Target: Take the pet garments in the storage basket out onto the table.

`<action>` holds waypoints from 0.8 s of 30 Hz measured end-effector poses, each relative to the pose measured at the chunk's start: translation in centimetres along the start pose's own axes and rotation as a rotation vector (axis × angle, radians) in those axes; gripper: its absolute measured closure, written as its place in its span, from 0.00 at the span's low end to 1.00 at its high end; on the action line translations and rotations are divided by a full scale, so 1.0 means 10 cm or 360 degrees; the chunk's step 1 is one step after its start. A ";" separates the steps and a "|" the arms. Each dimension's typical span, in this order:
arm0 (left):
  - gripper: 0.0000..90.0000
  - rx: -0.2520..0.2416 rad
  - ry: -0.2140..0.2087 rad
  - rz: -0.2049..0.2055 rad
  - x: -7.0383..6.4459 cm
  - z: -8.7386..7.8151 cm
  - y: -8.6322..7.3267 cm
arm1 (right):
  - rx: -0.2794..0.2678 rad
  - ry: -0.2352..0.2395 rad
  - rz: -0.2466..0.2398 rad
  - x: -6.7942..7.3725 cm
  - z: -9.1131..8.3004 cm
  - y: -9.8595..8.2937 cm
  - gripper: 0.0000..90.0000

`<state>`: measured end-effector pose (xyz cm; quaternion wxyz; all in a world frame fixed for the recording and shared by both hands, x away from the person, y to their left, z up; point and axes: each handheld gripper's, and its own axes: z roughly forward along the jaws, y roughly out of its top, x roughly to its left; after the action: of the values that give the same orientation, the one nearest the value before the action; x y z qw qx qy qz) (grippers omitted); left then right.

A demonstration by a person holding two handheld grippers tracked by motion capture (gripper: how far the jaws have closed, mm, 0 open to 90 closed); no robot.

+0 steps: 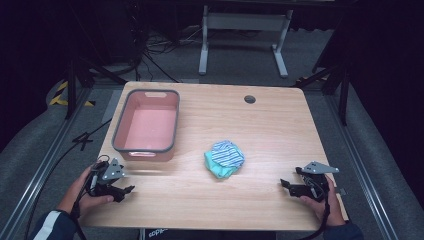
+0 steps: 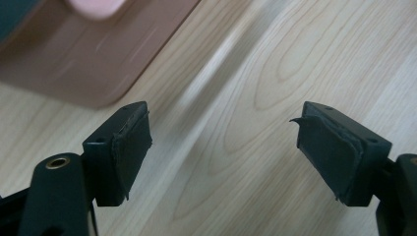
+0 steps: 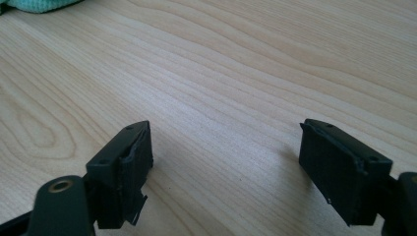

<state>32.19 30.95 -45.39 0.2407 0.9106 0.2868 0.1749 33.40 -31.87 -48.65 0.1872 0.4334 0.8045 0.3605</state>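
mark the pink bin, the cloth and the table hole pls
pink bin [image 1: 169,120], high view, right rim.
cloth [image 1: 225,156], high view, striped top.
table hole [image 1: 250,99], high view, centre of the dark round hole.

High view overhead; gripper views close above table [image 1: 280,130].

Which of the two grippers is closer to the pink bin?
The left gripper. It sits just below the pink bin at the table's left front corner; the right gripper is across the table, beyond the cloth bundle.
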 end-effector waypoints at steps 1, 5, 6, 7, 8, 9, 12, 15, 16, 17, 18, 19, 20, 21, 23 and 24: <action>0.23 -0.0007 -0.0013 -0.0037 0.03 0.01 -0.05 | 0.0000 -0.0002 0.0000 0.00 0.00 0.00 0.23; 0.23 -0.0037 -0.0041 -0.0095 0.08 0.02 -0.15 | 0.0000 -0.0003 0.0002 0.00 0.00 0.00 0.23; 0.23 -0.0039 -0.0051 -0.0101 0.09 0.02 -0.16 | 0.0000 -0.0003 0.0002 0.00 0.00 0.00 0.23; 0.22 -0.0048 -0.0045 -0.0116 0.10 0.01 -0.19 | 0.0000 -0.0003 0.0002 0.00 0.00 0.00 0.23; 0.22 -0.0048 -0.0037 -0.0132 0.11 0.02 -0.21 | 0.0000 -0.0003 0.0001 0.00 0.00 0.00 0.23; 0.22 -0.0057 -0.0039 -0.0150 0.11 0.02 -0.24 | 0.0000 -0.0003 0.0002 0.00 0.00 0.00 0.23; 0.22 -0.0125 -0.0085 -0.0238 0.14 0.04 -0.31 | 0.0000 -0.0003 0.0002 0.00 0.00 0.00 0.23; 0.19 -0.0169 -0.0111 -0.0312 0.17 0.05 -0.38 | 0.0000 -0.0003 0.0002 0.00 0.00 0.00 0.23; 0.17 -0.0180 -0.0105 -0.0334 0.17 0.05 -0.40 | 0.0000 -0.0002 0.0001 0.00 0.00 0.00 0.23; 0.16 -0.0201 -0.0110 -0.0363 0.16 0.06 -0.42 | -0.0001 -0.0002 0.0001 0.00 0.00 0.00 0.23; 0.16 -0.0235 -0.0098 -0.0380 0.15 0.07 -0.44 | 0.0000 -0.0002 0.0000 0.00 0.00 0.00 0.23; 0.15 -0.0264 -0.0090 -0.0379 0.14 0.07 -0.46 | 0.0000 -0.0001 -0.0001 0.00 0.00 0.00 0.23; 0.15 -0.0268 -0.0080 -0.0394 0.14 0.07 -0.47 | 0.0000 0.0000 -0.0002 0.00 0.00 0.00 0.23; 0.15 -0.0262 -0.0076 -0.0400 0.13 0.07 -0.47 | 0.0000 0.0000 -0.0003 0.00 0.00 0.00 0.23; 0.15 -0.0255 -0.0069 -0.0402 0.13 0.06 -0.47 | 0.0000 0.0000 -0.0003 0.00 0.00 0.00 0.23; 0.15 -0.0255 -0.0069 -0.0402 0.13 0.06 -0.47 | 0.0000 0.0000 -0.0003 0.00 0.00 0.00 0.23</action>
<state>31.42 34.89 -48.20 0.3389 0.8487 0.3789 0.1459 33.42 -31.89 -48.66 0.1875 0.4327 0.8049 0.3603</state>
